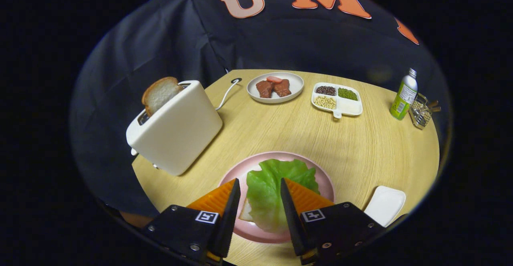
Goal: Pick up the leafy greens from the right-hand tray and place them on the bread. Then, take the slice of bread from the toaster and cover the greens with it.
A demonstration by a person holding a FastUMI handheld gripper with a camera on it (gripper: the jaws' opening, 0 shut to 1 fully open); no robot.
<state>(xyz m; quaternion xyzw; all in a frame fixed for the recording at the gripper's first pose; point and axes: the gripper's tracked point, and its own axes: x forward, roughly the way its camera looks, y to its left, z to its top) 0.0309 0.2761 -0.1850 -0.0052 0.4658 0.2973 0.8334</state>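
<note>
Standing at the left of the wooden table (360, 146), the toaster (176, 127) is holding a slice of bread (159, 93) that is sticking up out of its slot, tilted a little away from the fingers. A cord is running from the toaster toward the back of the table. Moving right, the pink plate (240, 170) is sitting just ahead of the gripper (260, 186), and the leafy greens (272, 182) are lying on it, spread over a bottom slice whose pale corner is peeking out at the leaf's lower left. The fingers are standing apart, one on each side of the leaf and above it, gripping nothing.

Beyond the plate, a round dish with pieces of meat (274, 87) and a divided tray of beans and grains (336, 97) are sitting at the far side. Further right, a green bottle (404, 95) is standing beside a small wire basket (421, 113), and the white tray (384, 204) at the right, near the gripper, is lying bare.

Judging from this, the greens step is looking finished and the bread step is coming up. The next move is calling for swinging left to the toaster, keeping the fingers parted, closing them across the flat faces of the raised slice and lifting it straight up clear of the slot.
</note>
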